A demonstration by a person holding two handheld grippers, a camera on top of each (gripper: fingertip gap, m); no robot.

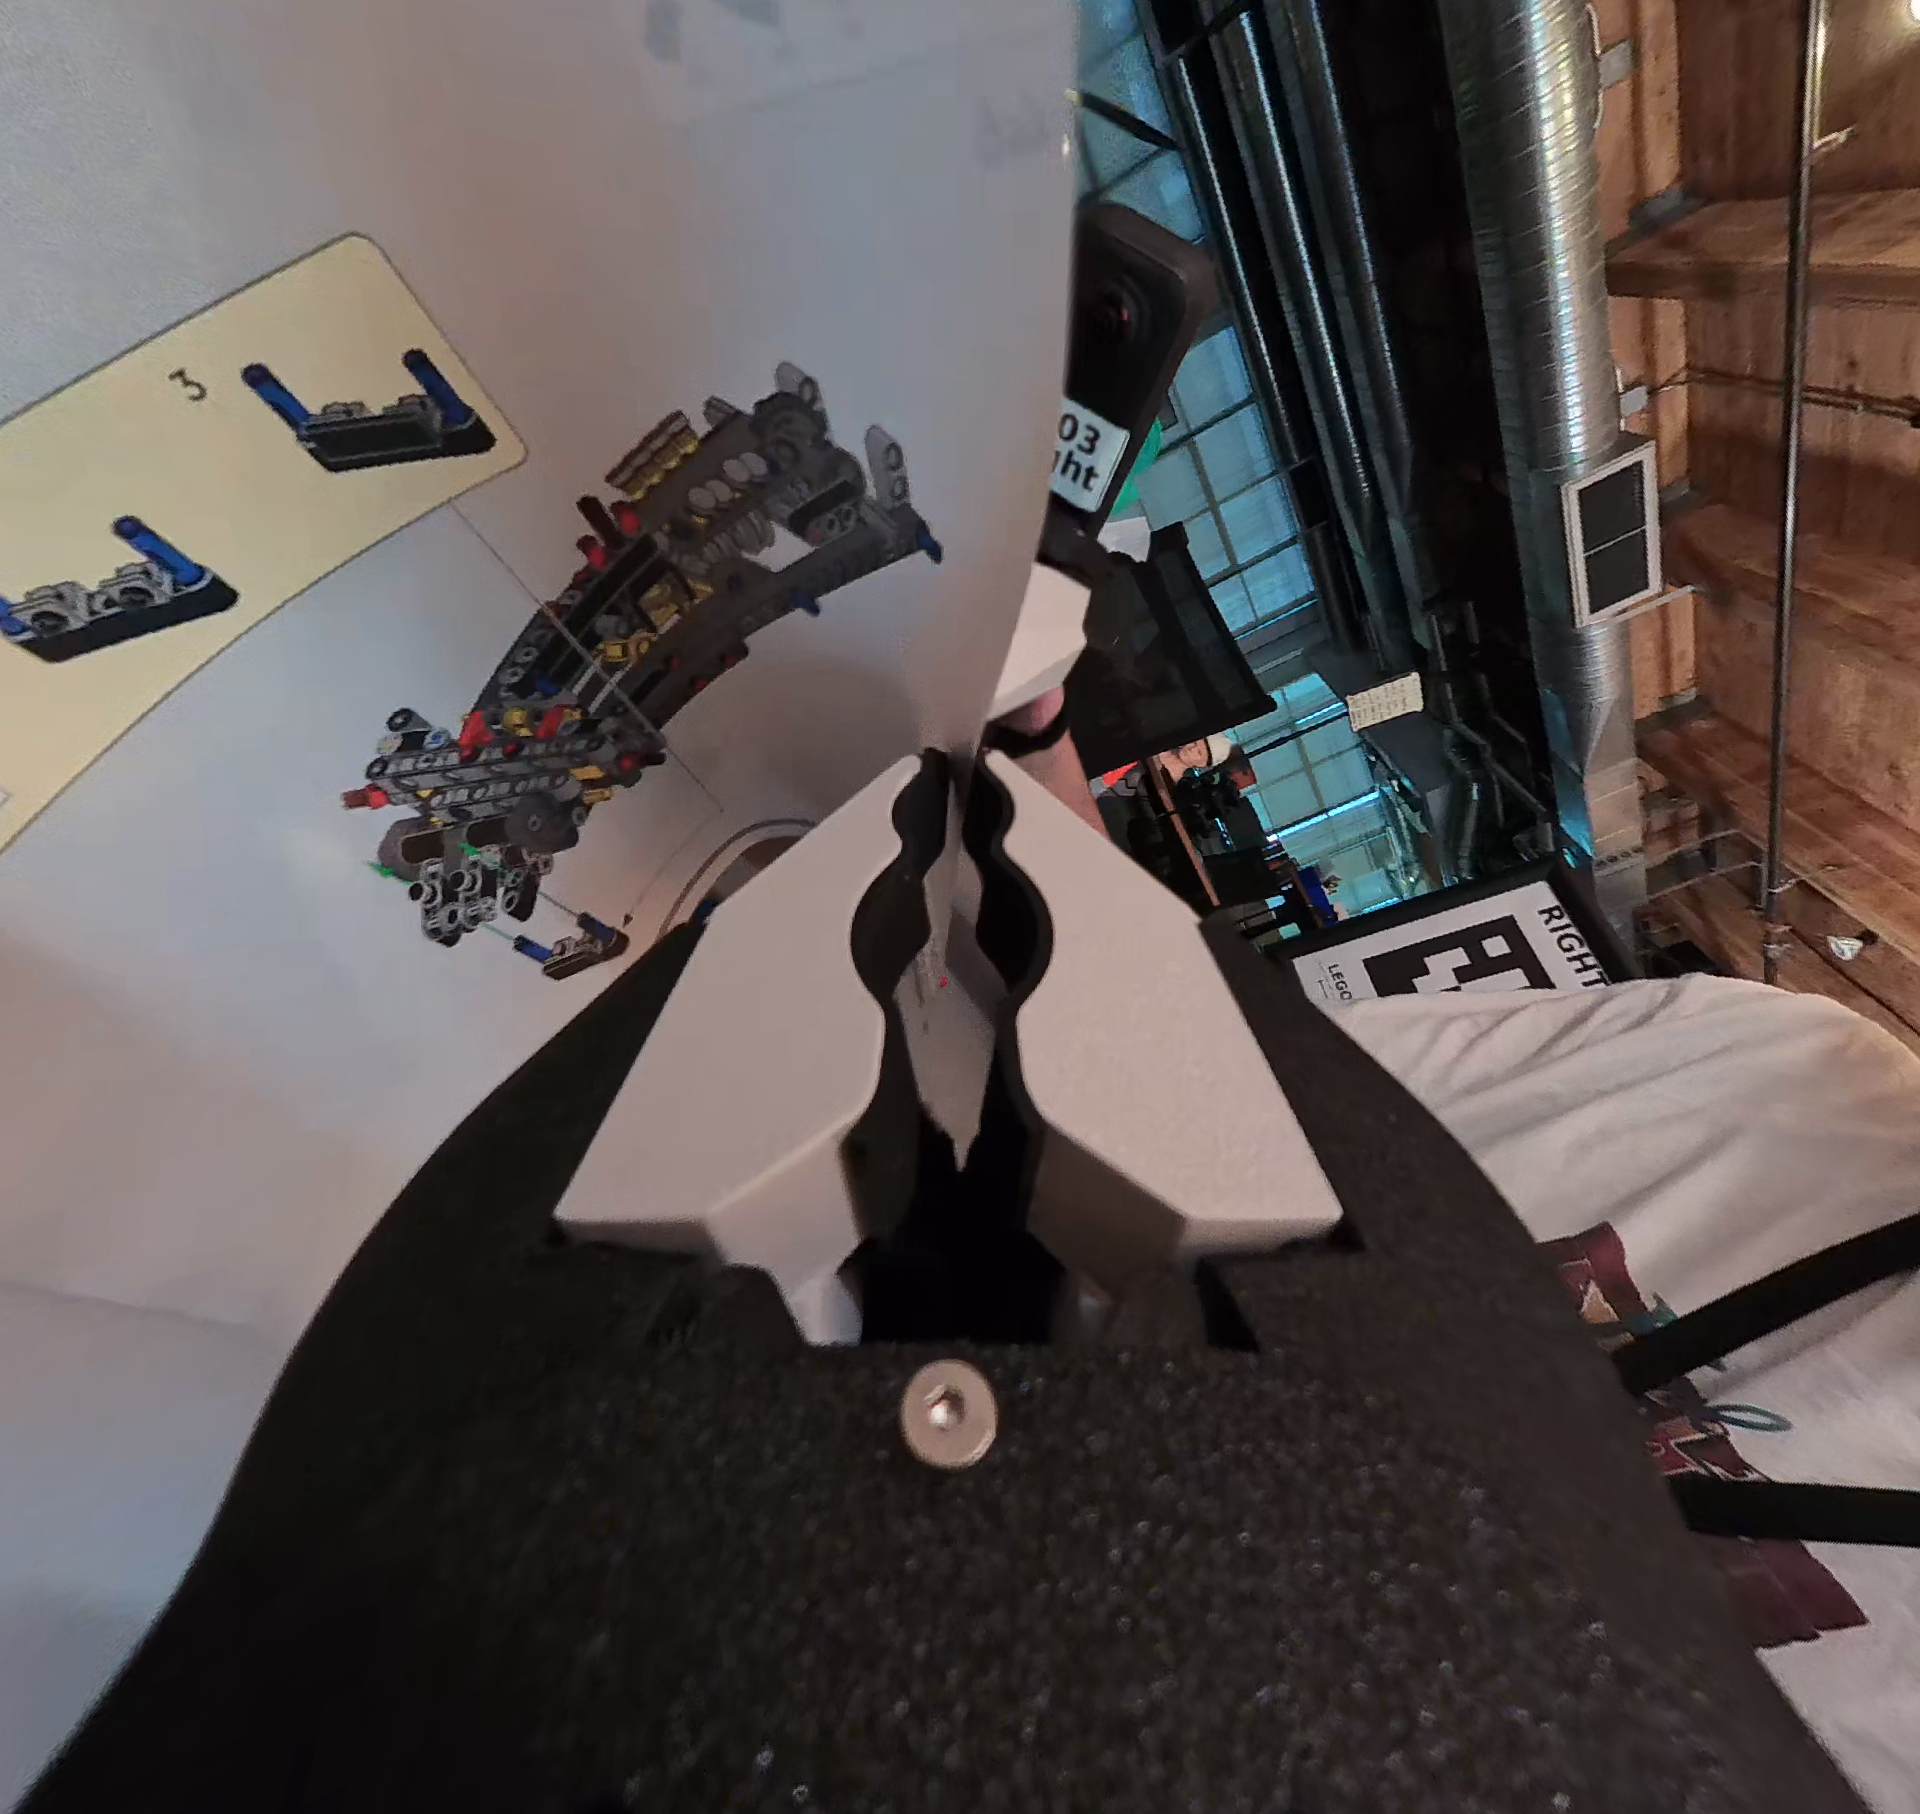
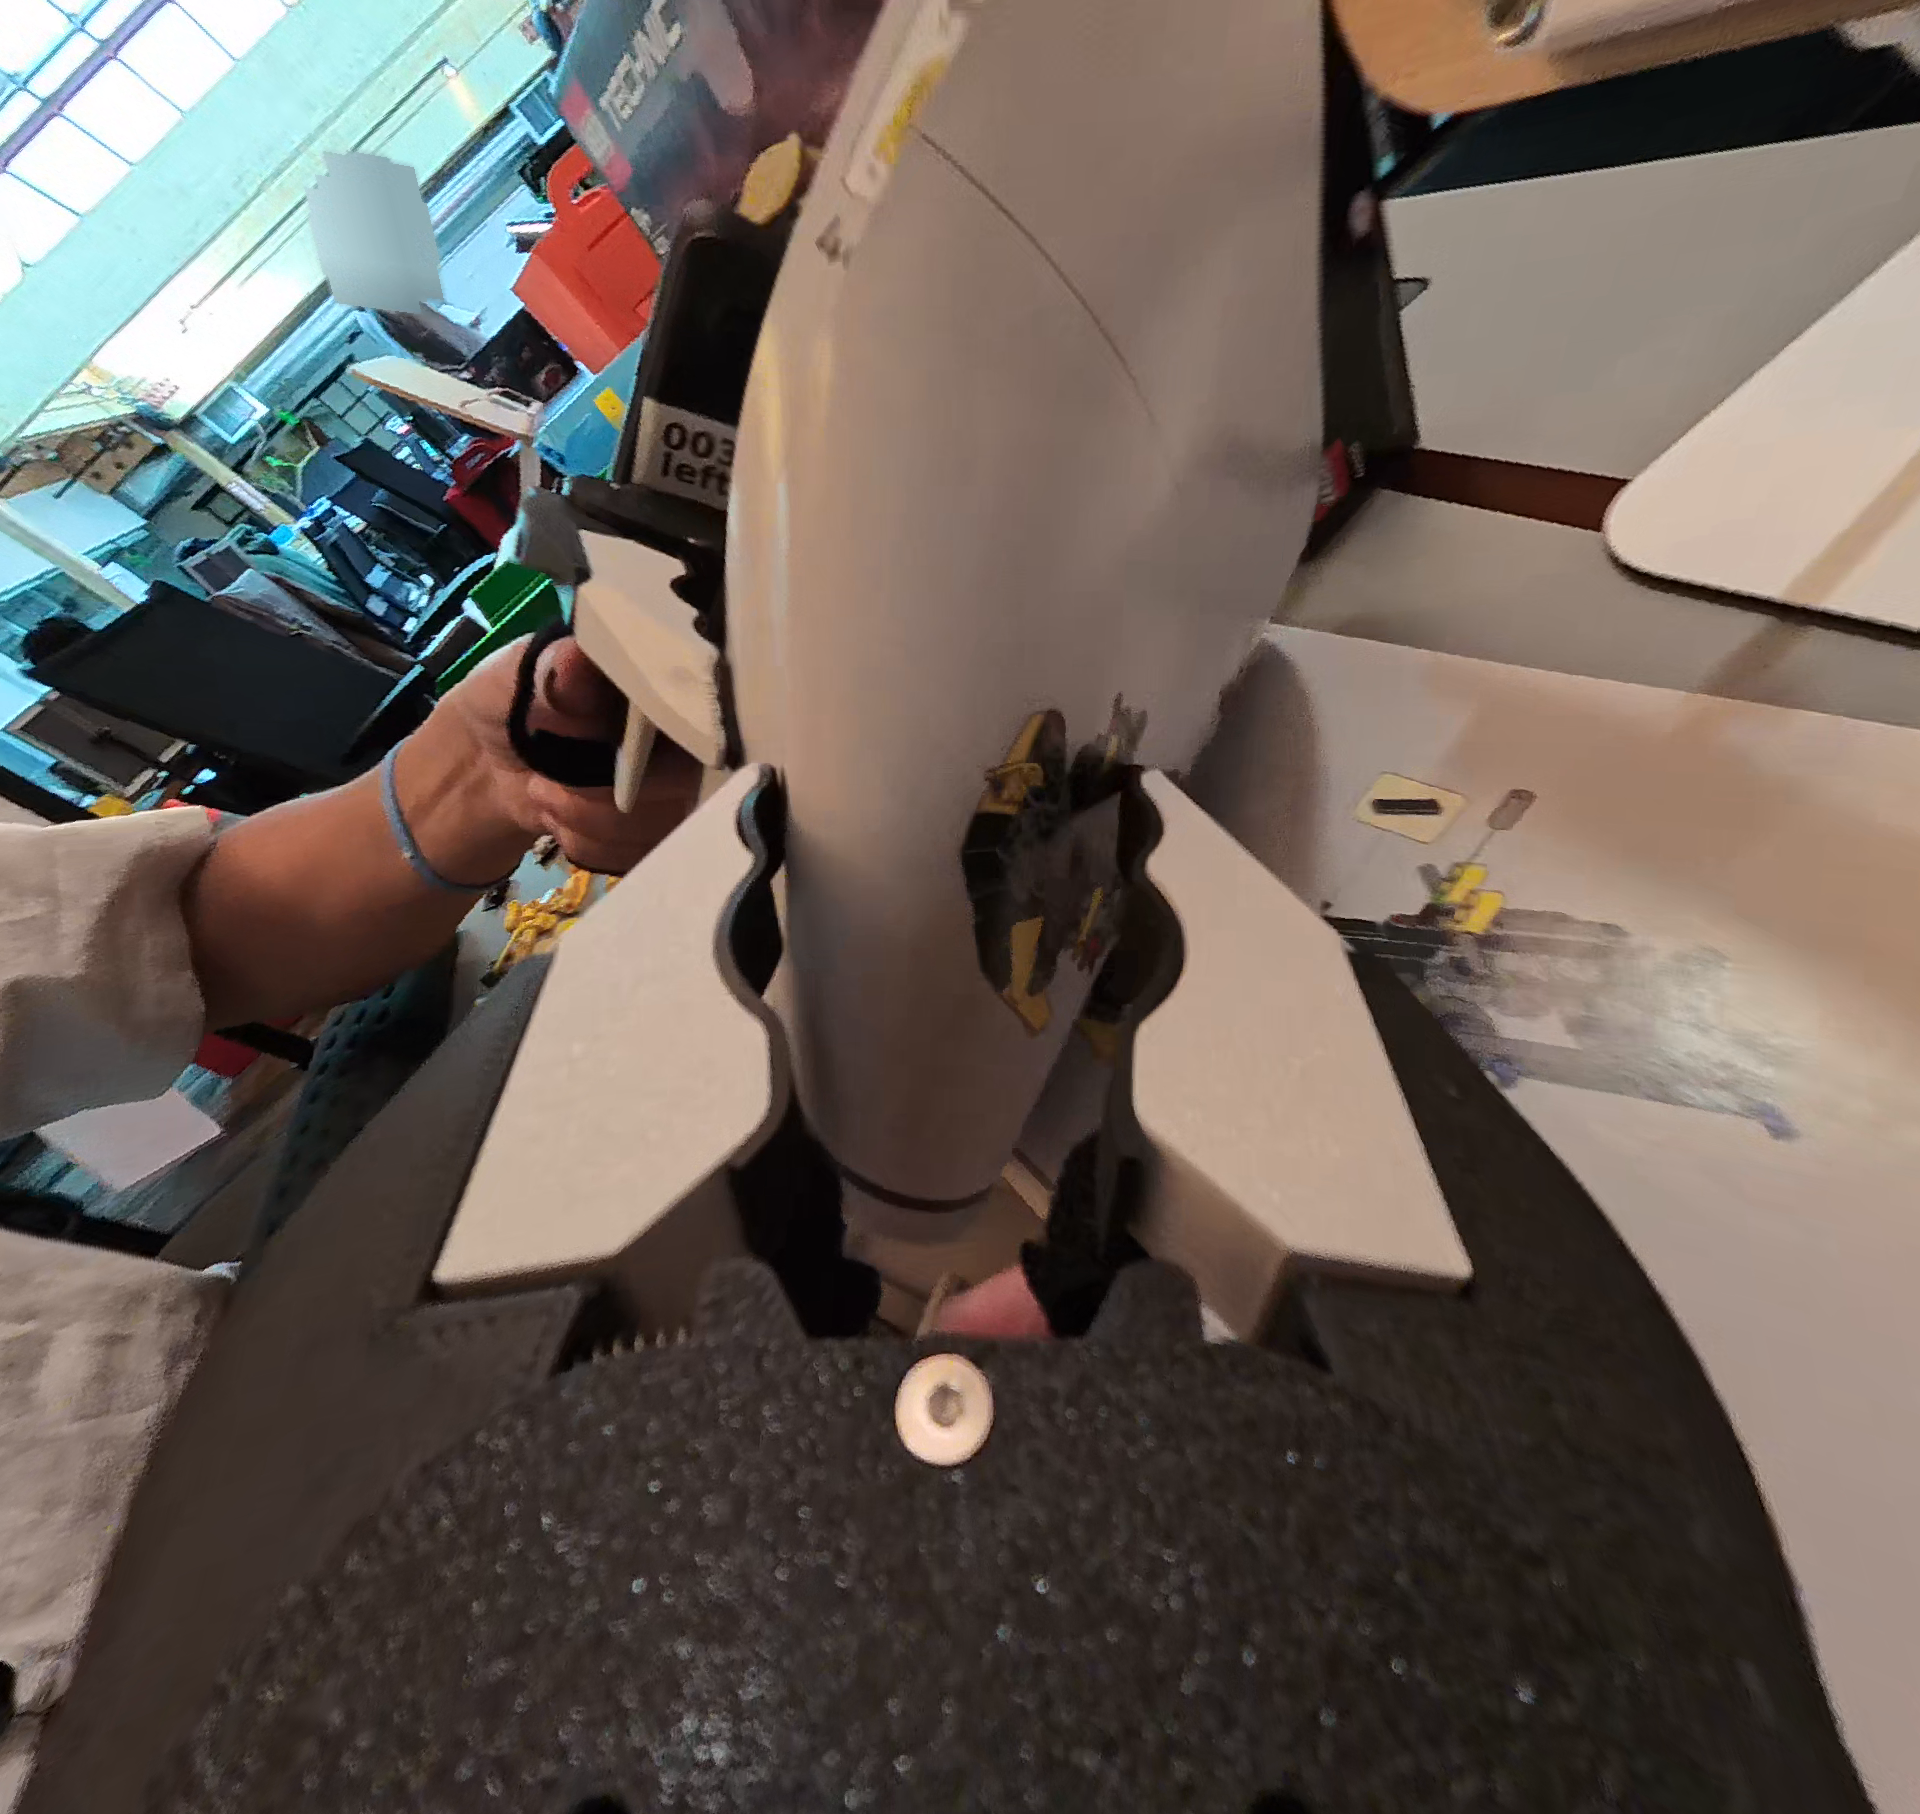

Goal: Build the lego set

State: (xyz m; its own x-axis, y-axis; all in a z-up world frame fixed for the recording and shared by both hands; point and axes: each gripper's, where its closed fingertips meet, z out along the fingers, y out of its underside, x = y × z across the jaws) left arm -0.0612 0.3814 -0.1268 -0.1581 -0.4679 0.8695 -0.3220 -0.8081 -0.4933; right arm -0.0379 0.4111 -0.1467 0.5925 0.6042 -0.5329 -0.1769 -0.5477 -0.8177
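With the left gripper [image 1: 951, 777] pinched tight on a raised booklet page [image 1: 623, 206] and the right gripper [image 2: 951, 808] loosely straddling it, a hard tug could tear it.

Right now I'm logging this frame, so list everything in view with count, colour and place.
instruction page: one, white with printed build steps, clamped by the left unit, bowed between the right's jaws
set box: one, dark, behind the page
loose bricks: several, yellow, below the wrist
table: one, white, on the right
marker card: one, black and white, far side
left gripper: one, white and black, jaws shut
right gripper: one, same colours, jaws apart
hand: one, on the left handle
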